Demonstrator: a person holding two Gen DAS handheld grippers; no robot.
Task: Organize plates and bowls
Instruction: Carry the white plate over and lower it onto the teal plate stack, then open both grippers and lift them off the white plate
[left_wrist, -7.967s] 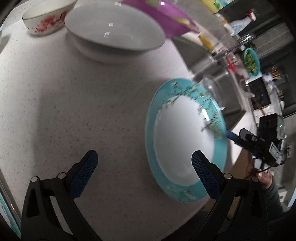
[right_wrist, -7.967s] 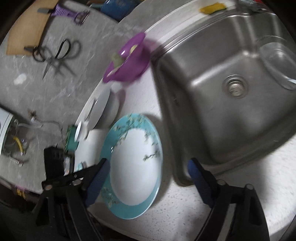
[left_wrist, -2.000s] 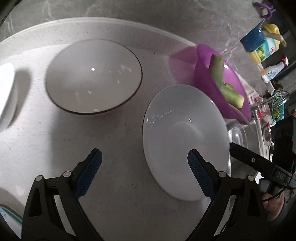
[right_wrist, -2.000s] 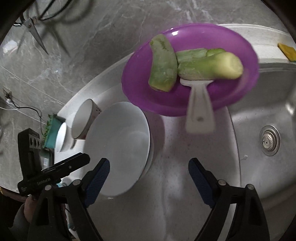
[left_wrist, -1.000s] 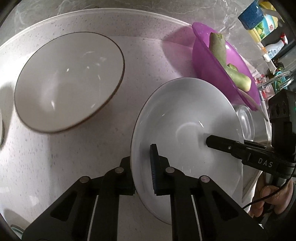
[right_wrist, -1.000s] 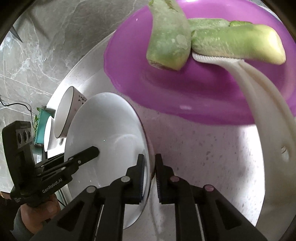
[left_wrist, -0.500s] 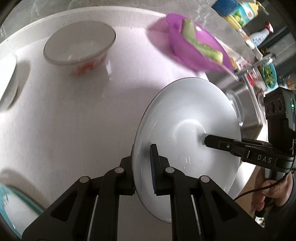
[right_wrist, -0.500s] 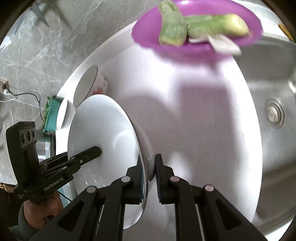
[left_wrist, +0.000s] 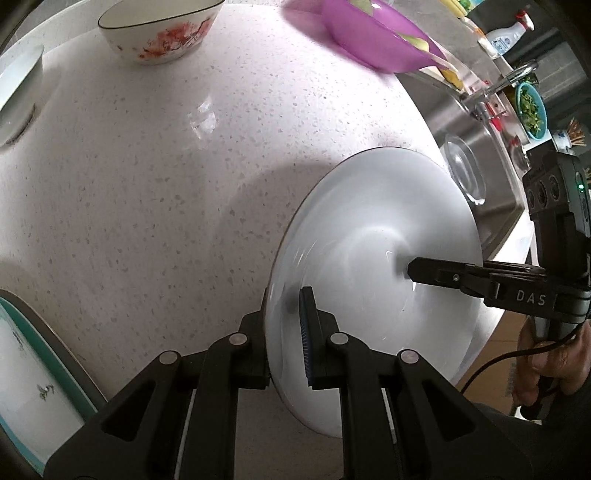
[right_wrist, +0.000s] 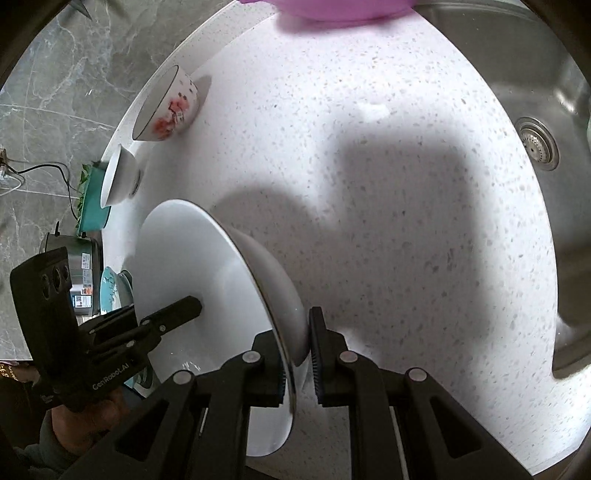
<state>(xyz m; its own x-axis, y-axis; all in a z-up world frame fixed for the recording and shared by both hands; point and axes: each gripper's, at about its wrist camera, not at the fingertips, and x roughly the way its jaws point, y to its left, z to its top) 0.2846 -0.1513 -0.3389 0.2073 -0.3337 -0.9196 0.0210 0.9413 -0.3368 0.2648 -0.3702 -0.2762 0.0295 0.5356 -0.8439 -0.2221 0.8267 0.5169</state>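
A deep white plate is held above the speckled white counter by both grippers, each shut on an opposite rim. My left gripper grips its near edge in the left wrist view; my right gripper grips the other edge, where the plate shows tilted. The right gripper also shows in the left wrist view, the left one in the right wrist view. A teal-rimmed plate lies at the lower left. A red-flowered bowl and a small white bowl stand at the back.
A purple bowl with green vegetable pieces stands by the steel sink. A glass lid lies in the sink. Bottles and a teal dish of greens stand beyond the tap. A metal pot stands left of the counter.
Both grippers shut on the white plate a second ago and have lifted it and carried it toward the counter's front edge, away from the flowered bowl and the purple bowl.
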